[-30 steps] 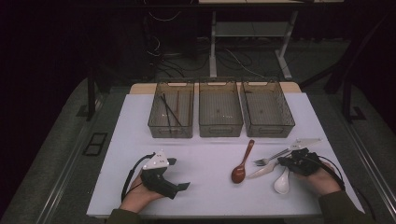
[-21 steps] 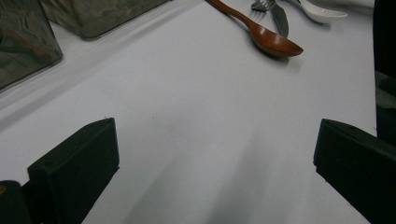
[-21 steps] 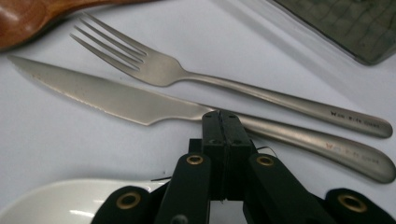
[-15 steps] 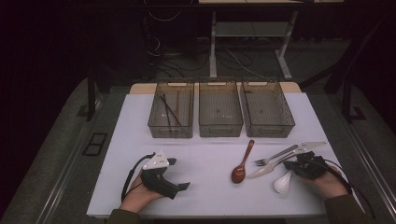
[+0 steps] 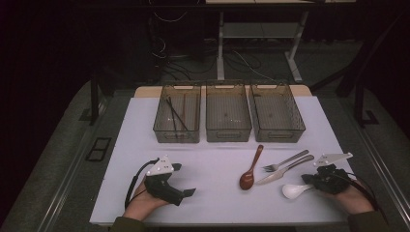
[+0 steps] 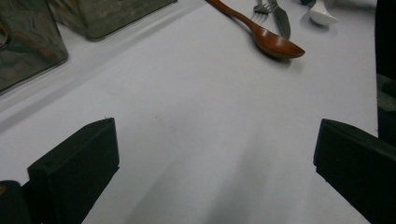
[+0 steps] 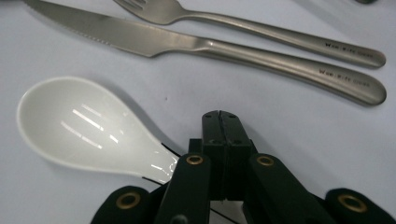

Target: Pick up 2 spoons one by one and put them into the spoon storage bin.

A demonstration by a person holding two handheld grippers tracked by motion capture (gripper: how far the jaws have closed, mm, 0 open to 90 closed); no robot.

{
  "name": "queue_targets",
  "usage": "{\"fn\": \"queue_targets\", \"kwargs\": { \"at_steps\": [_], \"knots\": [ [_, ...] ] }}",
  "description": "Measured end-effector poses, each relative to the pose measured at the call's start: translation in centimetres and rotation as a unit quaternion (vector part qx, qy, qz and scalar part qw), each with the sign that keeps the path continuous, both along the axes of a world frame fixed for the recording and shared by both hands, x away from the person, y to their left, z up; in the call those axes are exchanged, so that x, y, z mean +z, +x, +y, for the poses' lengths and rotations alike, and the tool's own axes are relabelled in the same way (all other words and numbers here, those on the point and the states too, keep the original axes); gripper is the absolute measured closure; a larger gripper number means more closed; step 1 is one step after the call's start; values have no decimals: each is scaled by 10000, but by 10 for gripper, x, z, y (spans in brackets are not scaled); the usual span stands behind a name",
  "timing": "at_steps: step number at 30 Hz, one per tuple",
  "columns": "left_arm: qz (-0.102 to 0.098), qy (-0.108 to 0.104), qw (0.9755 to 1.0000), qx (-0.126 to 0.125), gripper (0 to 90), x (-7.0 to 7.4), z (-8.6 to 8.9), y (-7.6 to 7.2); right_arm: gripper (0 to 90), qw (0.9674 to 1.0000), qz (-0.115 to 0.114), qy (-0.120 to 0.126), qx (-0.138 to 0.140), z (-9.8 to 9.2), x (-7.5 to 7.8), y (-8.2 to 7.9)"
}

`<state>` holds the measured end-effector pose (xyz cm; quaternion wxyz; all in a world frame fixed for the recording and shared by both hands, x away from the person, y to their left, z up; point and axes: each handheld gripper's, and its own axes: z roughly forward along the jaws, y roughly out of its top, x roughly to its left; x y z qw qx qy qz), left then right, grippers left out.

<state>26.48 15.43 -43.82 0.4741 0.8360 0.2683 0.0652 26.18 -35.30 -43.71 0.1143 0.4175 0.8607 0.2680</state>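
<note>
White spoon (image 7: 88,128) is noted lying flat on the desk (image 5: 217,159), just beside the knife (image 5: 285,170) on its near side, not lifted. Sorting is judged barely begun. Chopsticks (image 5: 176,114) are seen in the left bin (image 5: 176,137), well beyond the knife; the other two bins appear unfilled. Fork (image 5: 285,161) and wooden spoon (image 5: 251,168), both beside the knife, are left to be sorted.

Right gripper (image 7: 223,116) is held low, pointed toward the knife. Its fingers are clenched together with nothing between the tips, and the spoon's handle passes under its linkage. Left gripper (image 5: 183,180) is rested on the desk well left of the knife, fingers released and spread wide.
</note>
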Motion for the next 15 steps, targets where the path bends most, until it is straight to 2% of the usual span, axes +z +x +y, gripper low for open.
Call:
{"fn": "queue_targets", "kwargs": {
  "at_steps": [4,6,9,11,15],
  "knots": [
    [1,6,10000,21,0,-1,2,2,860,9999,30,103,27,-5,-1,-2],
    [12,19,10000,-20,0,-3,0,3,784,9999,1,159,39,-5,0,-2],
    [36,79,9999,-79,3,-4,-2,4,651,9990,11,437,105,-6,3,0],
    [27,58,9999,-90,3,-4,-3,4,576,9975,128,628,287,-5,3,1],
    [10,61,9999,-111,3,-3,-4,3,447,9948,177,849,537,0,4,1]
  ]
}}
